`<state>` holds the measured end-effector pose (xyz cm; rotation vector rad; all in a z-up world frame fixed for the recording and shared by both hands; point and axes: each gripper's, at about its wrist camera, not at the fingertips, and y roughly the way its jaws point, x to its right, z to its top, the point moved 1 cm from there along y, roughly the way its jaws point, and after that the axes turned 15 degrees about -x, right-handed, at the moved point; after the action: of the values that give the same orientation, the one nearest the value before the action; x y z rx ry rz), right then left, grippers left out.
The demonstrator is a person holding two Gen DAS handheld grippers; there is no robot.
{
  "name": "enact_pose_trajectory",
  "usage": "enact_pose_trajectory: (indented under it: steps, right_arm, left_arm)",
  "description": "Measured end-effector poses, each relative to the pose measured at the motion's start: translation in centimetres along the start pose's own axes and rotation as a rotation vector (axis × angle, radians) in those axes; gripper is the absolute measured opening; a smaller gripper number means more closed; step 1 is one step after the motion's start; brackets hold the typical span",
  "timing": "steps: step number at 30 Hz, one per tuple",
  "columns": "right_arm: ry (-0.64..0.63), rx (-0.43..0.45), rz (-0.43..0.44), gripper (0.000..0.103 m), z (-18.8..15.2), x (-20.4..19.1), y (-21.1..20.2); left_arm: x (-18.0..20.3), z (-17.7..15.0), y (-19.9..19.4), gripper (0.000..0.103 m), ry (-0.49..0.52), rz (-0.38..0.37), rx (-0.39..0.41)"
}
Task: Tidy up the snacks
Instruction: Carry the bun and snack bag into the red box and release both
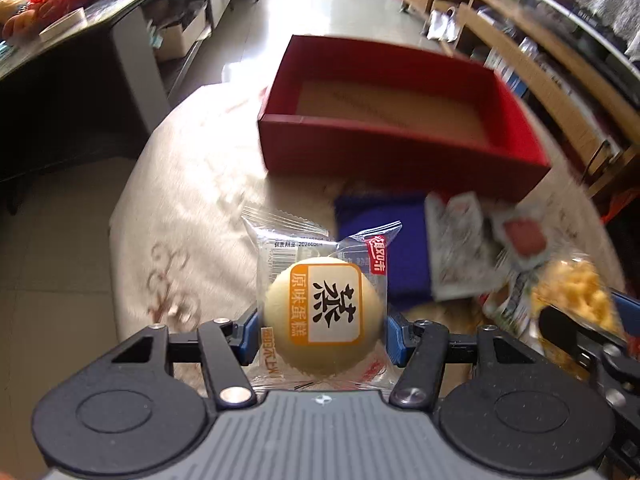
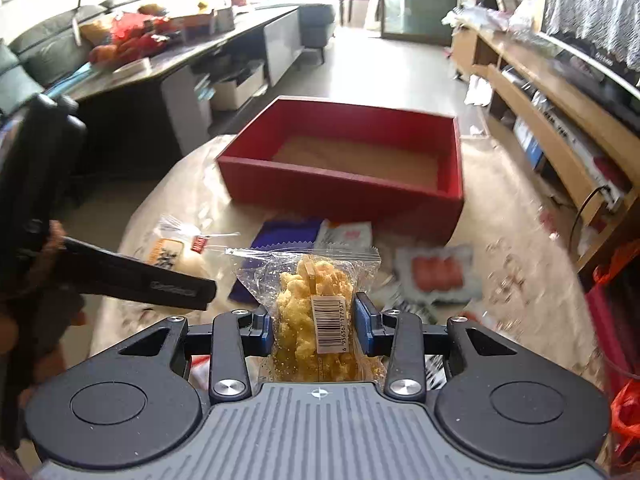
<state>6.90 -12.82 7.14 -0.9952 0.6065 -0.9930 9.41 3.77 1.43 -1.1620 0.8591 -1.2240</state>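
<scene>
Living-room bench (image 1: 192, 184), red box (image 1: 400, 148) empty. My left hand-held gripper (image 1: 320, 330) clasps the soft cake (image 1: 322, 316) lightly; the right hand-held gripper (image 2: 313, 324) pinches the crumbly puffed snack (image 2: 308, 304) mid-pack.

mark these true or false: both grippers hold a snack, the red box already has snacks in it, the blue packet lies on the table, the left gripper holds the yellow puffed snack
1. Both grippers hold a snack. True: the left gripper is shut on the round cake, the right gripper on the puffed snack.
2. The red box already has snacks in it. False: only its bare brown bottom shows.
3. The blue packet lies on the table. True.
4. The left gripper holds the yellow puffed snack. False: the right gripper holds it.
</scene>
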Motion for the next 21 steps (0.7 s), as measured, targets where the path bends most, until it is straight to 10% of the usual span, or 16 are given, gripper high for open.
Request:
enact_pose_trajectory:
  steps: [21]
  right_arm:
    - [0.107,0.098,-0.061,0.046,9.3,3.5,2.3]
  left_arm:
    - [2.7,10.9,-0.1,0.055,-0.001,-0.034,0.101]
